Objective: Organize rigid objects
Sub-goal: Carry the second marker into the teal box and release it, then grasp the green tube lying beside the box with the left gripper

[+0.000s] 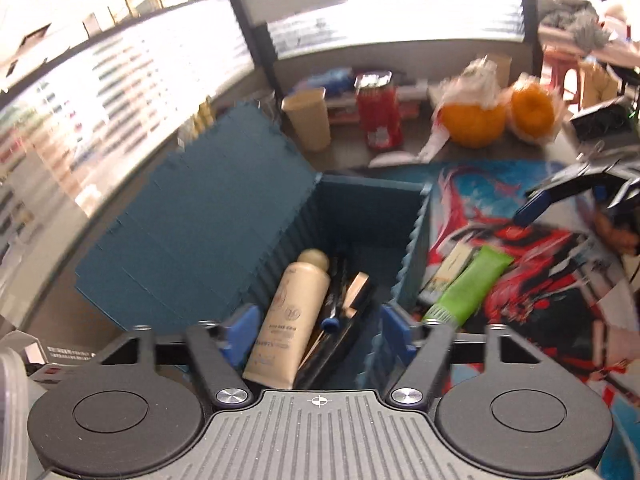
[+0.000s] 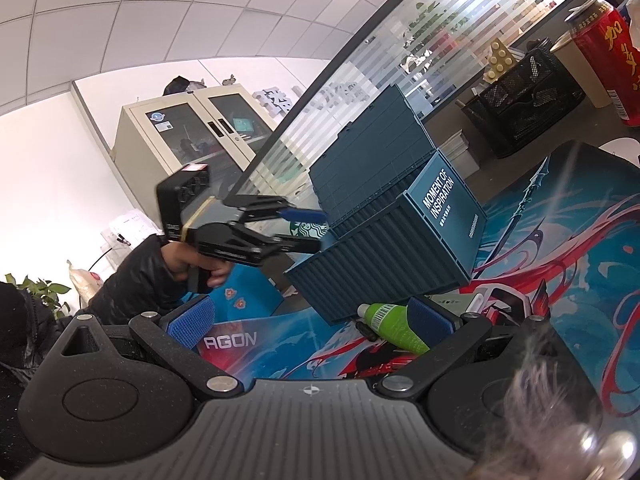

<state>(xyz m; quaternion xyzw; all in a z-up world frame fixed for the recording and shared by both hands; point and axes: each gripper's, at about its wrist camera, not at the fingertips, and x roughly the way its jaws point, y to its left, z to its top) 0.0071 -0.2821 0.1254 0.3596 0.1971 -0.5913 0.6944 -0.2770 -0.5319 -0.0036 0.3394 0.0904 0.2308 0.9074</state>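
hovering my left gripper [image 1: 316, 330] wide open and empty over the blue box [image 1: 368, 216], my right gripper [image 2: 310, 322] likewise spread, i probably risk knocking the green tube [image 2: 394, 326] aside.

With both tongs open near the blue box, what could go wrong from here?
1. The green tube lies against the outside wall of the blue box, with a small carton touching it. The right tongs, open, may nudge the carton or push the box when closing on the tube.
2. The box already holds a cream bottle and dark slim items, so a dropped tube may jam or rest on top.
3. The left tongs hover open over the box and might obstruct the drop.
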